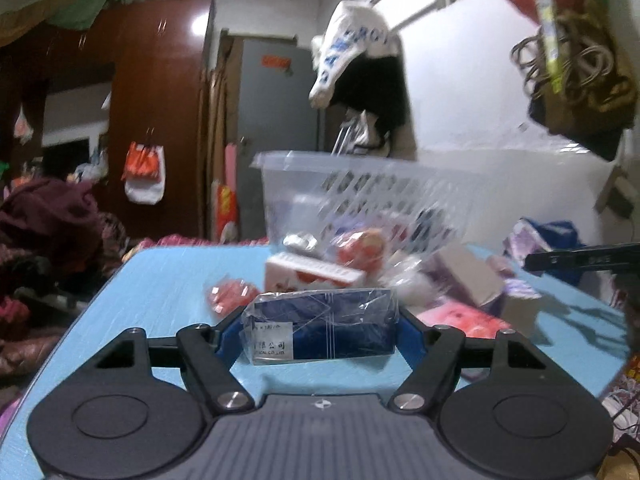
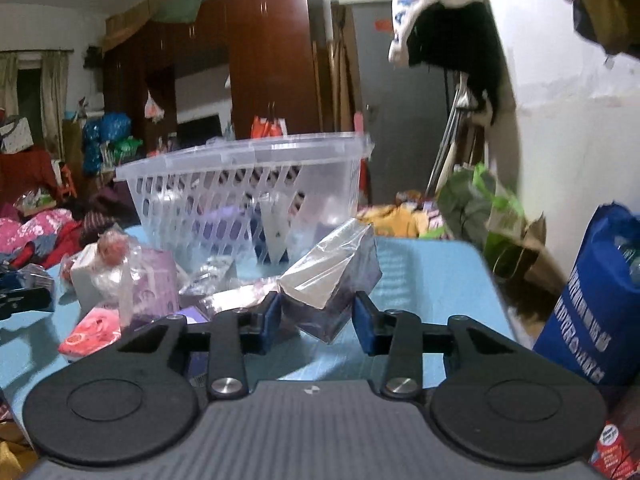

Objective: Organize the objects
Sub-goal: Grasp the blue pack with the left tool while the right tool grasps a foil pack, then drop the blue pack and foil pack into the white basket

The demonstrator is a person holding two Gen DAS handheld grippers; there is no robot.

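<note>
Left gripper: your left gripper (image 1: 320, 326) is clamped on a dark blue rectangular packet wrapped in clear crinkled film (image 1: 322, 324), its blue pads pressed against the packet's two short ends. The packet lies level between them, white label facing you, above the light blue tabletop (image 1: 160, 292).

Table, left wrist view: beyond the packet you see a small red wrapped item (image 1: 230, 294) on the blue surface, then a white and red flat carton (image 1: 310, 274), with a red and white rounded package (image 1: 362, 250) just behind it. To the right lie a pink and red flat packet (image 1: 466, 318) and a small pale cardboard box (image 1: 476, 280). Motion blur softens all of these.

Basket: the clear plastic slotted basket (image 1: 360, 184) sits at the far side of the table, behind the pile. It appears tilted in this view.

Right gripper: your right gripper (image 2: 318, 320) has a film-wrapped dark purple box (image 2: 332, 280) between its blue pads. The left pad touches the box; a gap shows beside the right pad, so you cannot tell whether the grip is firm. The box is tilted, one corner pointing down.

Table, right wrist view: left of that box are a pink flat packet (image 2: 92, 330) and a purple bagged item (image 2: 154, 284). The same clear basket (image 2: 244, 192) stands behind.

Right edge: a blue fabric bag with white lettering (image 2: 592, 312) stands beside the table.
</note>
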